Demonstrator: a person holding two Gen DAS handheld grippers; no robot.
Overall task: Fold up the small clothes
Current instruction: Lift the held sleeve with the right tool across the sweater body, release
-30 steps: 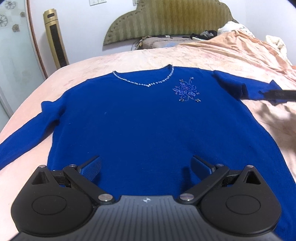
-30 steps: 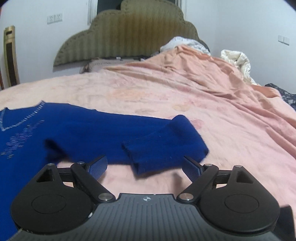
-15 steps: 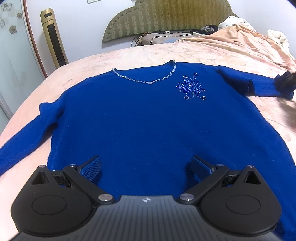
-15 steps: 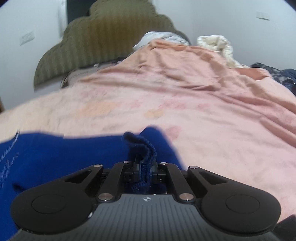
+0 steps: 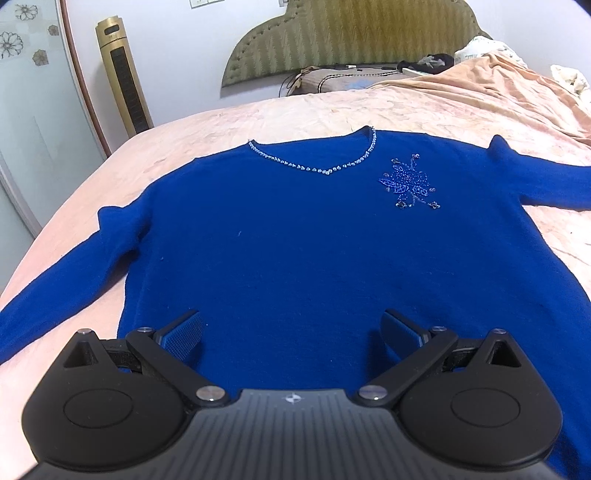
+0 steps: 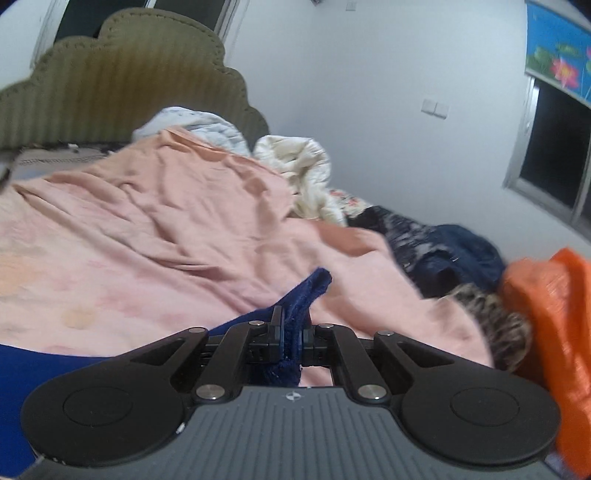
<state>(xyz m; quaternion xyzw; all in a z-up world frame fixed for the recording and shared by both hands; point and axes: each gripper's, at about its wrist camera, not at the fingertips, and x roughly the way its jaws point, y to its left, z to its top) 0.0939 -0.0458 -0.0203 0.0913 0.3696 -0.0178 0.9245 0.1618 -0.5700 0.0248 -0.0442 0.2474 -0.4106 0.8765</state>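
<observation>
Pink sheet (image 5: 369, 107) covers the whole bed, wrinkled and bare toward the headboard (image 5: 354, 33), and that sheet is our landmark. Flat on it, front up, lies the blue sweater (image 5: 295, 251), body spread wide and neckline toward the headboard. One sleeve (image 5: 55, 295) runs out over the sheet to the left side of the left wrist view; the other sleeve reaches out to the right and off the edge of that view.

At the sheet's far right edge, in the right wrist view, sits a heap of other clothes: a cream bundle (image 6: 295, 166), something dark navy (image 6: 454, 254), an orange piece (image 6: 554, 310).

Now the tools. Left gripper (image 5: 291, 332) hangs over the sweater's lower body, jaws wide, blue pads apart with nothing between them but the knit below. Right gripper (image 6: 291, 332) has snapped closed, jaws pinched tight on the cuff (image 6: 306, 291), which sticks up between the fingers in a bunched fold above the sheet. The picture there is blurred.

Small stuff on the sweater: a beaded trim (image 5: 321, 162) lines the V neck, and a beaded flower (image 5: 410, 182) sits just beside it, on the chest.
</observation>
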